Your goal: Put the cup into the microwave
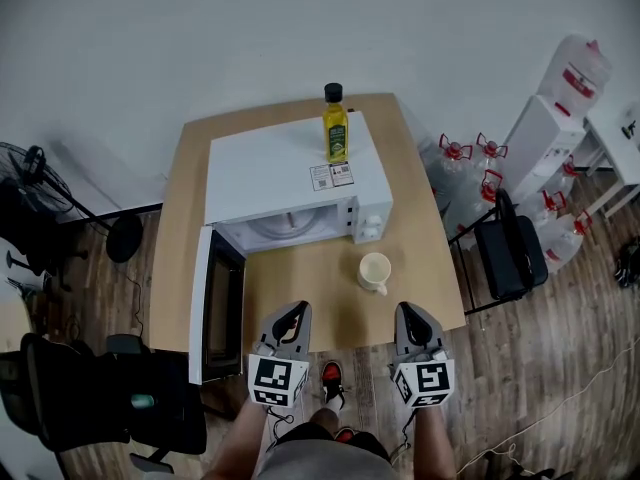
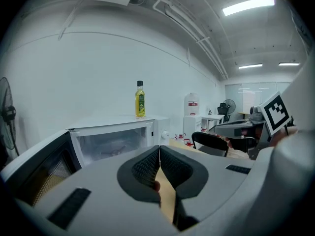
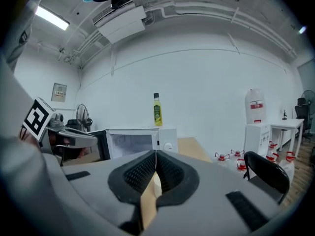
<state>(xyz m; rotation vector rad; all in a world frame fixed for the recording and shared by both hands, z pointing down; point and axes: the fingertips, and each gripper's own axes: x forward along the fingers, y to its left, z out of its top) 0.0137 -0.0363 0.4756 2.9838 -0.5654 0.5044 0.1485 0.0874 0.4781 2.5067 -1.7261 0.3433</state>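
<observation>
Cream ceramic cup point(image 1: 375, 271) is standing on the light wooden table point(image 1: 300, 288), just before the open white microwave point(image 1: 290, 168). Left gripper point(image 1: 292, 313) and right gripper point(image 1: 412, 313) are hovering near, jaws pressed together, holding nothing.

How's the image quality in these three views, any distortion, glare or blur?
Head view: dim, corners vignetted, microwave crisp. Left gripper view: heavy fisheye curving the wall, ceiling light blown out. Right gripper view: same fisheye, black corners, oil bottle sharp.

Microwave point(image 1: 270, 168) mouth clear — open door point(image 1: 222, 313) flanks left.
</observation>
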